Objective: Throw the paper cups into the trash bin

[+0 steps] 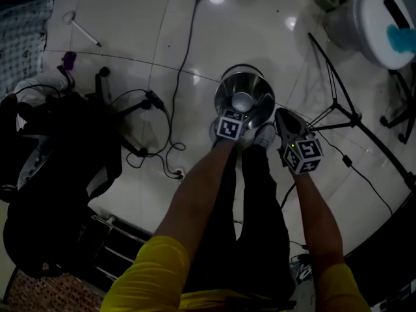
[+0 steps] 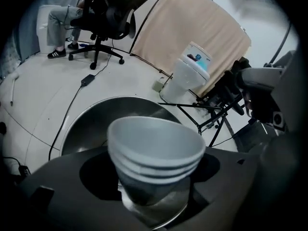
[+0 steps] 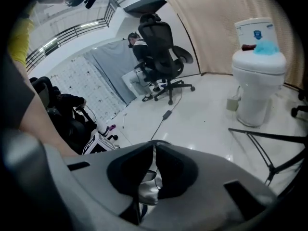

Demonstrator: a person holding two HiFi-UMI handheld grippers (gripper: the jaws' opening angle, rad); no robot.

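Observation:
A stack of white paper cups (image 2: 154, 150) sits mouth-up and blurred between the jaws of my left gripper (image 2: 154, 196), right above the open mouth of the round steel trash bin (image 2: 91, 124). The jaws stand wide and the pads do not look pressed on the cups. From the head view the cups (image 1: 242, 101) show inside the bin's rim (image 1: 224, 83), just ahead of the left gripper (image 1: 239, 111). My right gripper (image 1: 281, 116) hangs beside the bin on the right, shut and empty. In its own view the right gripper (image 3: 154, 150) shows only a sliver of the steel bin (image 3: 147, 191) below its jaws.
A white toilet (image 1: 383, 21) stands at the far right, with a black tripod stand (image 1: 338, 103) between it and the bin. A cable (image 1: 185, 57) runs across the glossy floor. A black office chair (image 3: 163, 57) and dark bags (image 1: 58, 174) are to the left. The person's shoes (image 1: 263, 135) touch the bin's base.

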